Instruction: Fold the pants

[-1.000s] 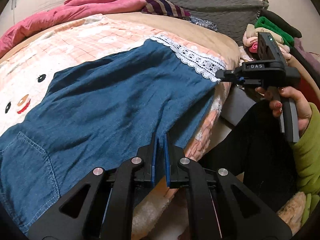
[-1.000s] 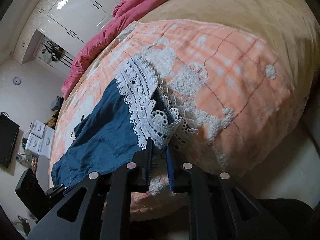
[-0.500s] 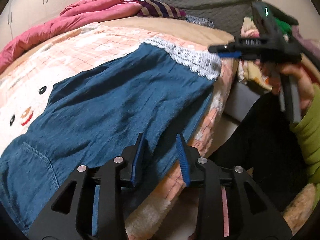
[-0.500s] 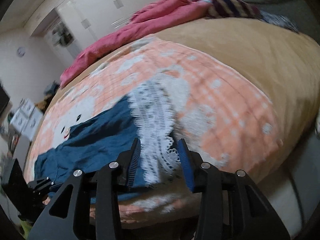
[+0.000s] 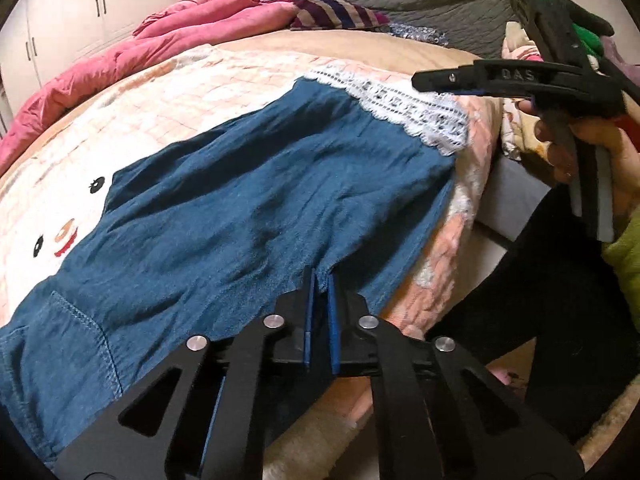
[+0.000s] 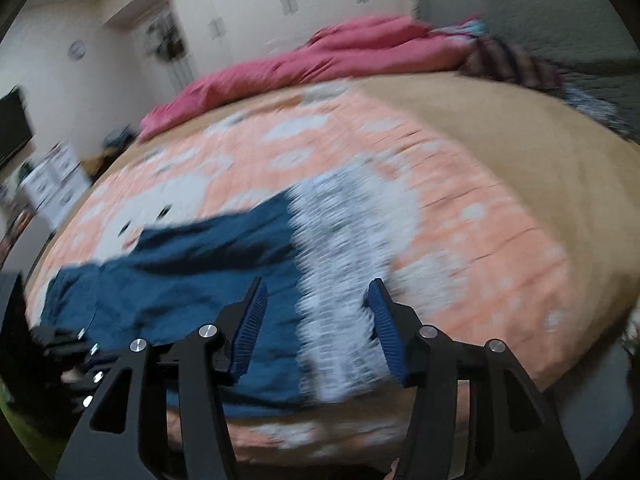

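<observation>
Up front in the left wrist view, we are reading "DAS" on the right claw (image 5: pixel 434 80), while our left claw (image 5: pixel 319 280) is clamping the blue pants (image 5: pixel 240 208), lying flat on the bed (image 5: pixel 360 46). Through the right wrist view, our right claw (image 6: pixel 316 296) is opening above the blurred white lace hem (image 6: pixel 344 264), gripping nothing.

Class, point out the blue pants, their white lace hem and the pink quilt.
blue pants (image 5: pixel 248 208), left wrist view, mid leg panel.
white lace hem (image 5: pixel 404 106), left wrist view, middle of trim.
pink quilt (image 5: pixel 168 46), left wrist view, central fold.
</observation>
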The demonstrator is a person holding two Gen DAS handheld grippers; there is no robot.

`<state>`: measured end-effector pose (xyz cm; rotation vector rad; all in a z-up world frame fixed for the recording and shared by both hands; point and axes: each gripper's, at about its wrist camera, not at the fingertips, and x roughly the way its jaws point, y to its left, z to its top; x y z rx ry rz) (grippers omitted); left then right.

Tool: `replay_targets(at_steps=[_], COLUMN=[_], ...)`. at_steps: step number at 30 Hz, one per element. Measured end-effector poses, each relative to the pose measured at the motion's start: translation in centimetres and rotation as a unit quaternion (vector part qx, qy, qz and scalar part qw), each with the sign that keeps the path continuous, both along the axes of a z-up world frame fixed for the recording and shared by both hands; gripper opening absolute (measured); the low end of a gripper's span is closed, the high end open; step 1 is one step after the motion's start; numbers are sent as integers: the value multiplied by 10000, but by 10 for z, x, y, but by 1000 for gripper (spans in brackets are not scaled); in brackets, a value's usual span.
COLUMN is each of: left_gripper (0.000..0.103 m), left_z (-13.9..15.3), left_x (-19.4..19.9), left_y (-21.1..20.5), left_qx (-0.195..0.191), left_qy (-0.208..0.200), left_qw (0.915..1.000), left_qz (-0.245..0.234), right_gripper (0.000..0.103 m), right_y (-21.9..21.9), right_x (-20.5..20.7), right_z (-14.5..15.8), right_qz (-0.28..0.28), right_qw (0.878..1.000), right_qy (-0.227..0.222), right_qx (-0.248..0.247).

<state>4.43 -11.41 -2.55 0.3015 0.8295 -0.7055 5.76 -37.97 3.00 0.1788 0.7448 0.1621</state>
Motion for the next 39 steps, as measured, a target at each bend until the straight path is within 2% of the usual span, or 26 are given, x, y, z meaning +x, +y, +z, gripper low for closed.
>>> replay_targets(at_steps=[2,6,8,11,13,15,17,18,20,23,25,27,29,30,31,32,34,35,36,37,39], left_gripper=[0,0,0,0,0,0,1,2,2,8,24,31,37,44,48,49,49,49,49,49,49], left_z=[8,15,8,-11,-14,-12,-13,-13,-13,-9,0,15,29,32,33,32,24,16,11,5,6], left_x=[-5,-18,-17,-11,-12,-12,-11,-11,-10,-8,-8,-7,-8,-8,-7,-5,0,1,2,0,-3], left_y=[2,4,3,-4,-5,-4,-3,-3,-2,1,8,20,38,45,54,69,90,104,114,126,137], left_qx=[-84,-11,81,380,420,356,304,283,266,103,-140,-430,-595,-582,-549,-505,-337,-151,-46,-57,-159], left_qy=[24,0,127,343,344,362,412,433,462,550,568,483,296,233,176,183,302,390,472,570,578], left_qw=[9998,9989,9984,9975,9973,9974,9972,9971,9969,9964,9959,9962,9972,9979,9983,9977,9934,9877,9834,9791,9756], left_qz=[-153,-471,-545,-487,-495,-511,-551,-563,-572,-639,-686,-582,-334,-175,49,414,1049,1506,1752,1953,2110], right_gripper=[51,52,53,53,51,51,51,51,52,56,59,59,59,59,59,59,59,59,59,59,59], right_y=[-16,-34,-33,-8,16,28,26,20,11,14,16,13,20,27,35,41,61,68,73,78,74], right_x=[-4,-13,-17,-14,-10,-5,4,7,10,13,12,3,-6,-10,-12,-13,-16,-15,-14,-13,-5], right_z=[4,9,13,9,0,-11,-29,-34,-37,-39,-35,-27,-13,-9,-8,-9,-17,-21,-25,-33,-44], right_qz=[-349,-590,-415,421,922,894,665,549,560,662,735,818,1081,1327,1529,1663,2005,2109,2132,2031,1819], right_qw=[9993,9979,9982,9974,9954,9957,9948,9945,9944,9933,9934,9949,9939,9911,9882,9860,9792,9765,9749,9749,9757], right_qy=[-103,-272,-410,-357,-115,170,646,787,882,913,838,588,225,90,63,70,191,287,394,565,890], right_qx=[55,70,152,473,239,-178,-430,-431,-126,-251,-252,-90,-25,-4,-18,-77,-259,-350,-501,-711,-834])
